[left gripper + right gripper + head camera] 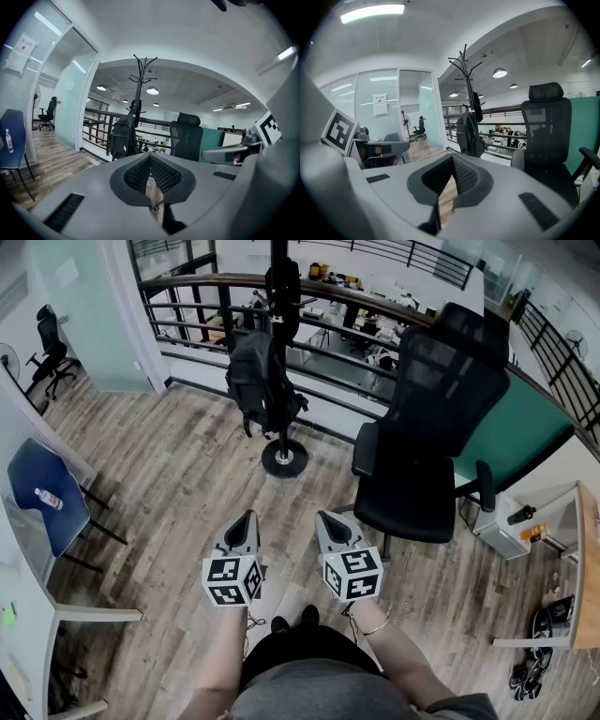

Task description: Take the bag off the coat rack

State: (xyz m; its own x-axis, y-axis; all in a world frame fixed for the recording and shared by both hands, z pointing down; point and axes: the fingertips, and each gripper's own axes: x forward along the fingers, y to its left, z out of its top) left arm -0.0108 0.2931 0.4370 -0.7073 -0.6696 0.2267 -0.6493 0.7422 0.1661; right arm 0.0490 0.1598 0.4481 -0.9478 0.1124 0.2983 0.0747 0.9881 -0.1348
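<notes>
— Spotting the bag (261, 381): black, hung on the coat rack (279, 296), close against the pole, above the round base (284, 457).
— Placed where among the rest?
— Just before the railing (197, 279), left of the black office chair (427, 427), well apart from both grippers. Seen from both gripper views too, straight ahead.
— And the left gripper (246, 521)?
— Held low over the wooden floor (169, 484), jaws pressed together, gripping nothing.
— Right gripper (328, 518)?
— Closed tight as well, empty, just beside the left one, likewise pointed toward the rack.
— Touching the bag at all?
— No; neither near it.
— Anything else worth noting?
— Off to the far left, blue chair (28, 474) with a small bottle (49, 499) lying on the seat.
</notes>
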